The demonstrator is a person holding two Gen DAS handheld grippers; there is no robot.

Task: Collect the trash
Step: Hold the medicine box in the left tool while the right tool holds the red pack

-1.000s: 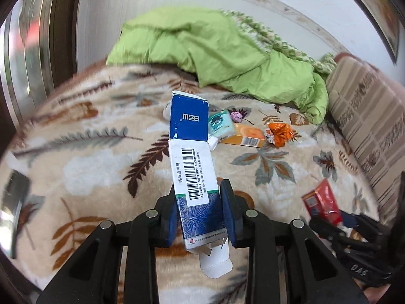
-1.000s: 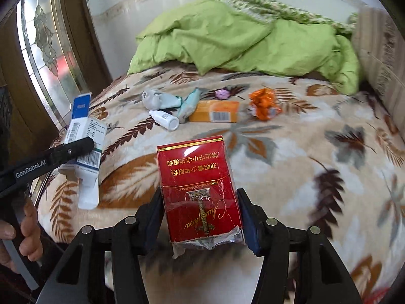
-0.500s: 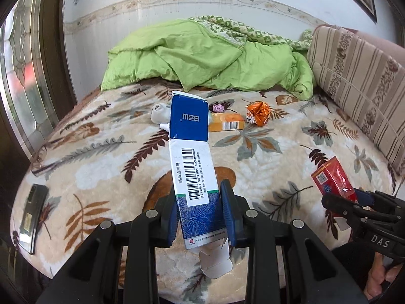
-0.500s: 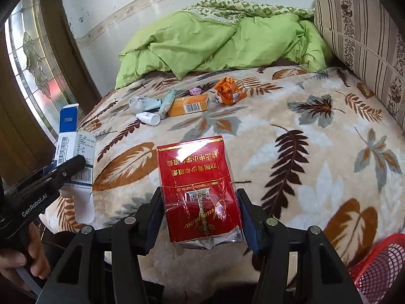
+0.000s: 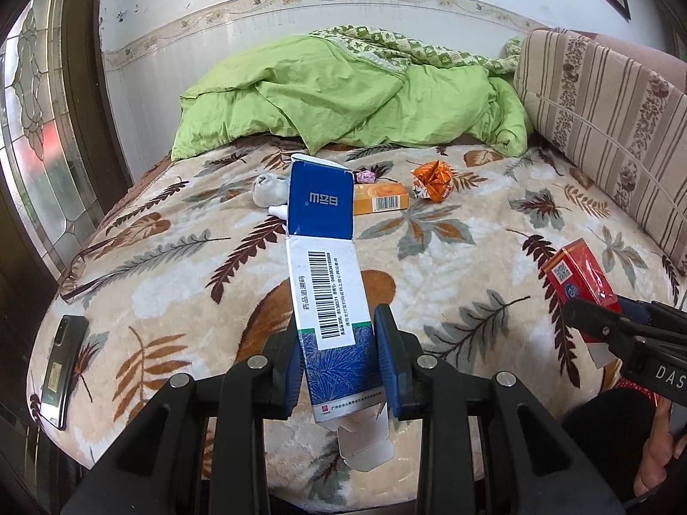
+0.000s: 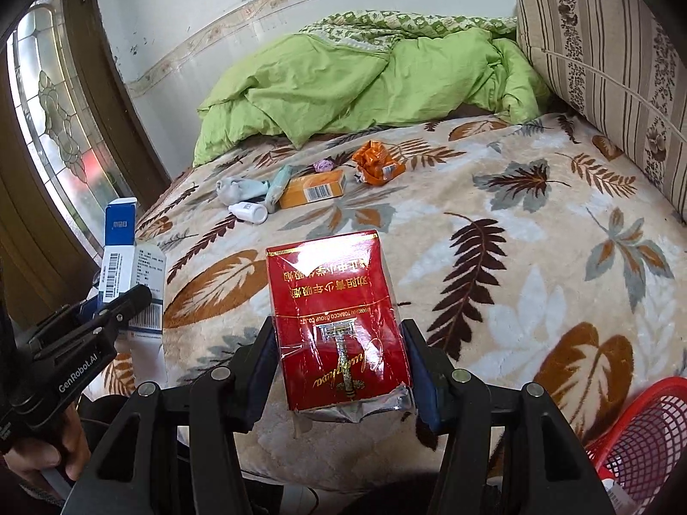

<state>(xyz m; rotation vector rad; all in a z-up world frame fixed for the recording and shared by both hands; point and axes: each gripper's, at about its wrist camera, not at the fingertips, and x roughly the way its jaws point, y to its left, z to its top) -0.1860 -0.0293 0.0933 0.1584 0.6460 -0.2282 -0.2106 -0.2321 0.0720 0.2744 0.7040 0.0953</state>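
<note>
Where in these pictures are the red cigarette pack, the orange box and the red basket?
red cigarette pack (image 6: 337, 326), right wrist view, on its front face.
orange box (image 6: 313, 189), right wrist view, on its top face beside the barcode.
red basket (image 6: 644, 437), right wrist view, on its mesh wall.

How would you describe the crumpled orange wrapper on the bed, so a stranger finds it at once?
Start at the green quilt heaped at the far end of the bed. In front of it lies a small cluster of trash; the crumpled orange wrapper is its rightmost piece, beside the flat orange box, and the only crinkled, shiny one.
</note>
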